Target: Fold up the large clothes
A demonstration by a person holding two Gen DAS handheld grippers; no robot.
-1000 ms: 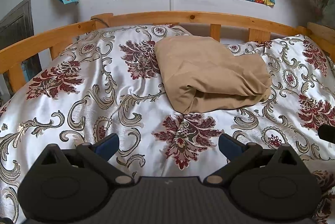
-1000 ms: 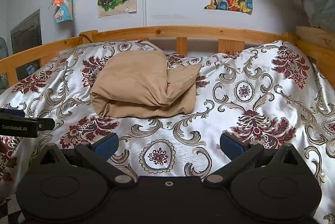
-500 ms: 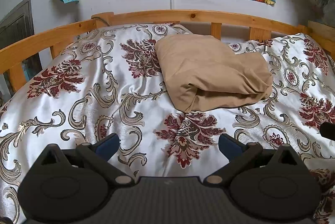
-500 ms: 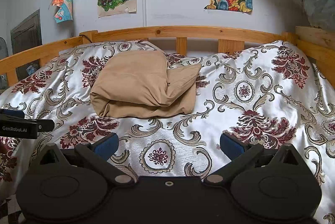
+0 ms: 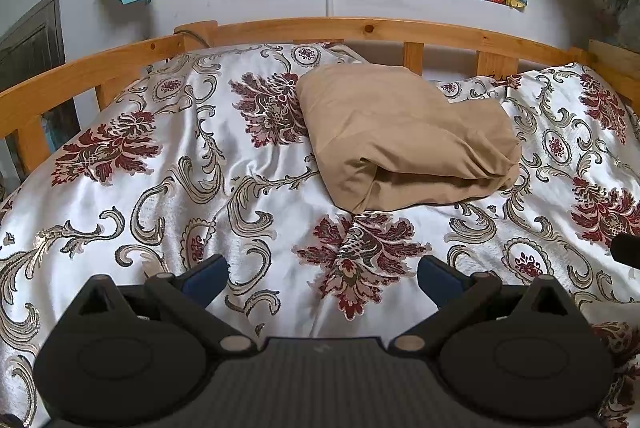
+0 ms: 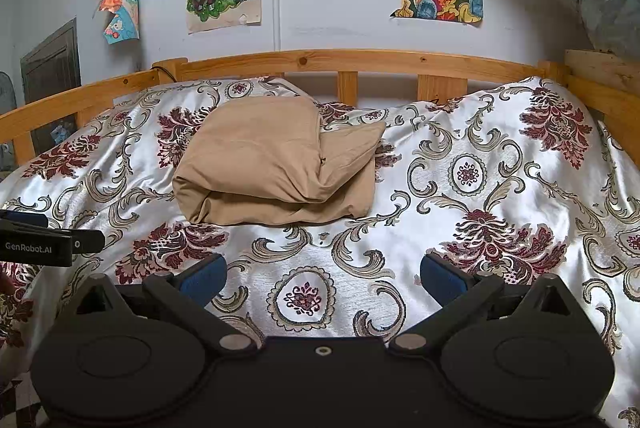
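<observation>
Glossy white satin bedspread with maroon flowers and grey scrolls (image 5: 248,156) covers a wooden-railed bed (image 6: 360,58) below paper drawings on the wall, and the tan cloth garment, folded into a thick soft bundle (image 5: 400,136) (image 6: 276,164), lies toward the far side, well apart from both tools. Left gripper (image 5: 322,274) and right gripper (image 6: 323,274) hover near, blue-padded fingers spread wide, holding nothing. Being limp, light and likely to slide on satin, the bundle is probably best pinched at its near layered edge.

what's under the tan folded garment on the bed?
The tan folded garment lies directly on the floral satin bedspread, which shows all around it. Whatever is beneath the bundle itself, and between its layers, is covered. Both grippers are open and apart from it.
</observation>
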